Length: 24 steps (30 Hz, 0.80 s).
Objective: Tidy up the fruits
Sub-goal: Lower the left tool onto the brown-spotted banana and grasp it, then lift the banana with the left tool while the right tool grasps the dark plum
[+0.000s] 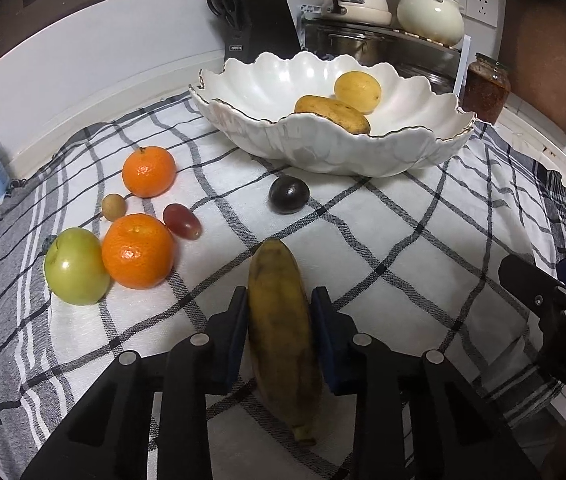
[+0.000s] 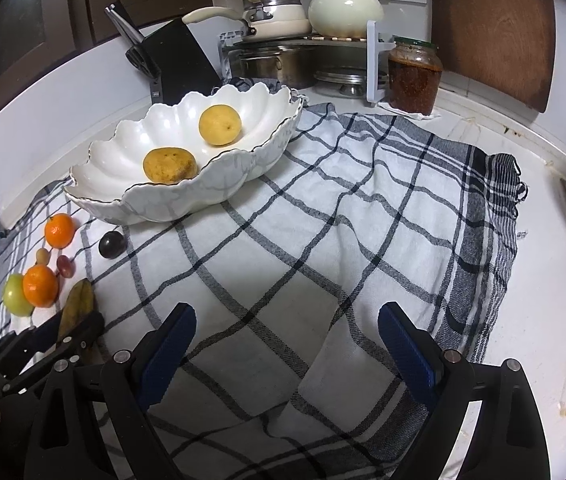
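Lengthwise between the left tongs (image 1: 279,320) lies the banana (image 1: 279,320) on the checked cloth (image 1: 403,248), blue pads pressing both its sides, in front of the scalloped bowl (image 1: 323,152); right tongs (image 2: 287,336) gape wide, empty.

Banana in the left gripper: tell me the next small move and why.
Probably lift it off the cloth and carry it toward the bowl. The left gripper has its pads against both sides of the banana, which lies flat on the cloth; the bowl already holds two yellow fruits, and the right gripper hangs open and empty.
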{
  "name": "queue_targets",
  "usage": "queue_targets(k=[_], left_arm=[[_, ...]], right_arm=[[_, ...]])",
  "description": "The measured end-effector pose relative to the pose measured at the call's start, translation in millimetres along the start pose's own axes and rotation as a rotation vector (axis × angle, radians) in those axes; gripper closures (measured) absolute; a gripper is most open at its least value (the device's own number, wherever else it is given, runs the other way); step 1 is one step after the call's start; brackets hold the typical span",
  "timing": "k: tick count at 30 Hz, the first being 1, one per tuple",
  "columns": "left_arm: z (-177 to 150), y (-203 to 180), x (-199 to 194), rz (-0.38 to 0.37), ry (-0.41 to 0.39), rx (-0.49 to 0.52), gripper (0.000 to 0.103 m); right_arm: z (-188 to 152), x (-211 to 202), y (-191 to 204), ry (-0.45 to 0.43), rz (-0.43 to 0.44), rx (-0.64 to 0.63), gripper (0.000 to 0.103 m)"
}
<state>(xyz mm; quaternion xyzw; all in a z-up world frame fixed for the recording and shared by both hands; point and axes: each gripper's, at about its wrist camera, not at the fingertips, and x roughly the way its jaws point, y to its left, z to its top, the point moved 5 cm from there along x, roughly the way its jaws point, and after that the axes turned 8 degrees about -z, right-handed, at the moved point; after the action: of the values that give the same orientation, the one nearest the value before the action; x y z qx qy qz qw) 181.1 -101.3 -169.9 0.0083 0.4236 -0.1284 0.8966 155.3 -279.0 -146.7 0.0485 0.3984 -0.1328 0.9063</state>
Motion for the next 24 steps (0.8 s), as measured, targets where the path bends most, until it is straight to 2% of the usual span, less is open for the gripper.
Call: queue_targets(k=[14, 24], left_arm=[[10, 22, -28, 0.014, -0.039, -0.022, 0.073], [22, 59, -51, 0.046, -0.081, -0.065, 0.073]], right_arm=[[8, -12, 20, -0.029, 0.028, -0.028, 0.010], [20, -18, 61, -0.054, 0.078, -0.077, 0.010]])
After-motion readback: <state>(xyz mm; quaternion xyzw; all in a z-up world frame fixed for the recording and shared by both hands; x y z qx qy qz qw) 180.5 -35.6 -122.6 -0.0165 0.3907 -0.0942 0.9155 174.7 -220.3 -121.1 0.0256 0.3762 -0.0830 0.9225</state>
